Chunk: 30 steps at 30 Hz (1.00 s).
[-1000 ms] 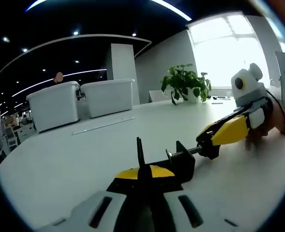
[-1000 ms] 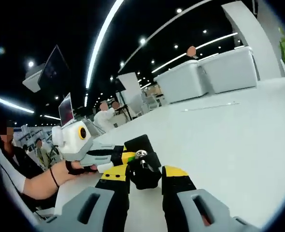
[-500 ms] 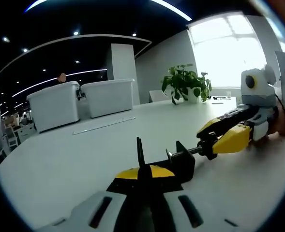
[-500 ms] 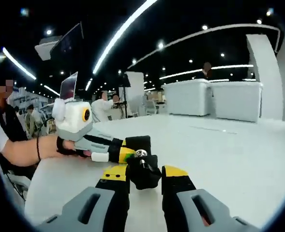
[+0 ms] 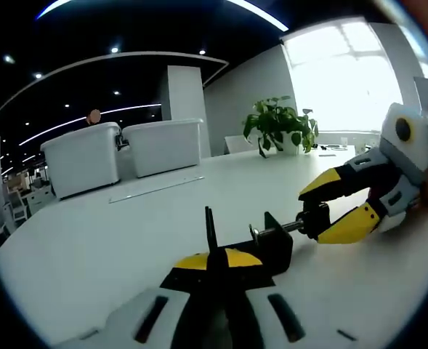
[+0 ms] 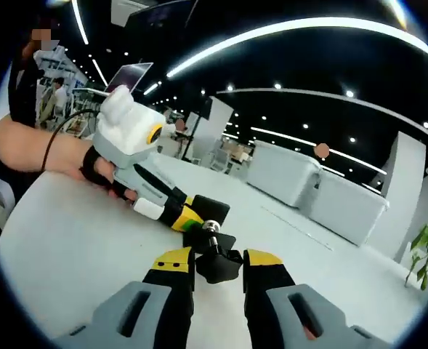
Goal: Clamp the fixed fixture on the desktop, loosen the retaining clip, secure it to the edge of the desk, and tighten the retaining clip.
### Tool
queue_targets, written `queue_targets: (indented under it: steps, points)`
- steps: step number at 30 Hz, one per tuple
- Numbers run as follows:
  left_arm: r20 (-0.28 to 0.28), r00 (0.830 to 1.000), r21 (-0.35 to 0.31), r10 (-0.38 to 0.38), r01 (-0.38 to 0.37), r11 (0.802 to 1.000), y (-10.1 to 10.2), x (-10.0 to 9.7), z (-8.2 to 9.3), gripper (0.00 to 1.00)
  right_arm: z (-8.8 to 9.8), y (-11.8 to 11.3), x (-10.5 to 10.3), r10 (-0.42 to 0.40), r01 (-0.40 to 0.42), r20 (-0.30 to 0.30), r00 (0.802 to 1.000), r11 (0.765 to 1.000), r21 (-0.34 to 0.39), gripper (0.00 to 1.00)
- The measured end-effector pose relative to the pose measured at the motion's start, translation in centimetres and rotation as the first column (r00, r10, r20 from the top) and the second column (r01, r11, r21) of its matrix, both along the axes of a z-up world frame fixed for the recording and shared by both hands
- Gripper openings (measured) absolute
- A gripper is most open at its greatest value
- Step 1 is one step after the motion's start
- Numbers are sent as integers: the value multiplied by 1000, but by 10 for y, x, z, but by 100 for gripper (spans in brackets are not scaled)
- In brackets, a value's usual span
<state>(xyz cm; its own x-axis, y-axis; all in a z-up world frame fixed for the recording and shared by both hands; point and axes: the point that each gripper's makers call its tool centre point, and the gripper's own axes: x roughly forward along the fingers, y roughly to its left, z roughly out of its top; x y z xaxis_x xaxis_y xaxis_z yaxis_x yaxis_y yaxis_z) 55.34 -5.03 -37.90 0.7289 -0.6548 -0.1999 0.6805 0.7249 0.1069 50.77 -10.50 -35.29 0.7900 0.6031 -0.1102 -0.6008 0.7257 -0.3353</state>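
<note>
Fixture point(image 5: 261, 247) sits clamped in my left hand-held gripper point(image 5: 221, 280); my right hand-held gripper point(image 6: 218, 267) pinches its screw knob point(image 6: 215, 263) at 3 o'clock.

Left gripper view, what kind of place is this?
Probably a large open-plan office or lab: a wide white desk, big white storage bins, a potted plant by a bright window, and ceiling strip lights.

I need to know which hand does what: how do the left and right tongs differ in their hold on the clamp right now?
The left tongs are shut on the clamp body, lying flat along the desk. The right tongs are shut on its screw knob and are rolled, one jaw above the other in the left gripper view. Both have yellow-and-black jaws and hold the same clamp.
</note>
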Motion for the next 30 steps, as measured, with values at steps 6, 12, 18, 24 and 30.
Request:
queue_targets:
  steps: [6, 12, 18, 24, 30]
  points:
    - [-1, 1000, 0, 0, 0, 1000, -1, 3, 0, 5, 10, -10, 5, 73, 32, -275, 959, 932, 361, 31]
    - [-5, 1000, -3, -2, 2, 1000, -1, 6, -1, 5, 7, -23, 17, 58, 115, -366, 929, 893, 436, 25]
    - [-6, 1000, -3, -2, 2, 1000, -1, 9, -1, 5, -9, -8, 13, 89, 92, -427, 900, 918, 385, 26]
    - [-7, 1000, -4, -3, 3, 1000, -2, 12, -2, 5, -14, -7, 14, 101, 97, -458, 883, 915, 391, 25]
    - [-6, 1000, -4, -3, 3, 1000, -2, 11, -2, 5, -13, -4, 10, 95, 39, -374, 923, 941, 335, 23]
